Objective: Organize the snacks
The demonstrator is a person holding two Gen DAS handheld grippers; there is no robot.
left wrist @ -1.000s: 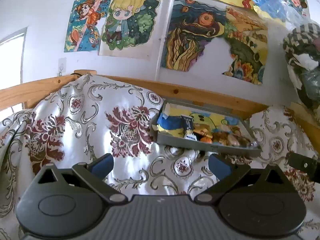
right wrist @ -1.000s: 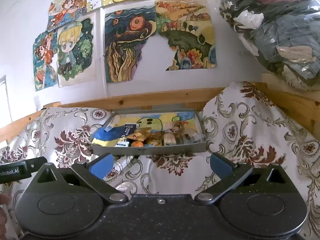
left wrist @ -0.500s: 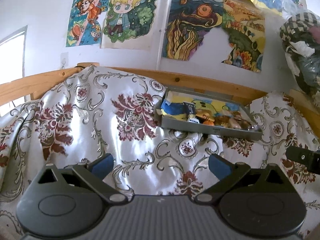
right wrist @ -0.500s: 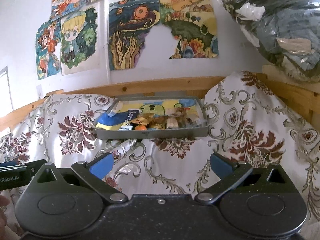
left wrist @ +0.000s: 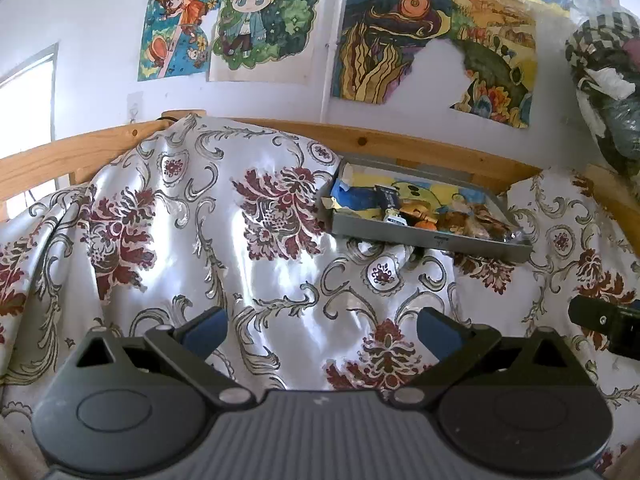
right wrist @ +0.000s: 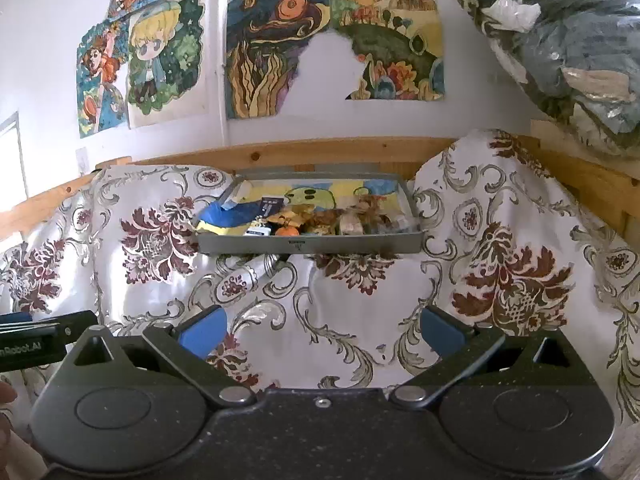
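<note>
Right wrist view: the grey tray of snacks sits mid-frame on floral cloth. The right claw and left claw both gape released, empty, low in frame.

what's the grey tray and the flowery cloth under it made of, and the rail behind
Grey tray: looks like matte painted metal or hard plastic; thin straight walls, no shine, so it stays open.
Flowery cloth: satin-like fabric; glossy highlights along soft folds.
Rail: light wood, probably pine; visible grain and dark knots, with a smooth finish.
</note>
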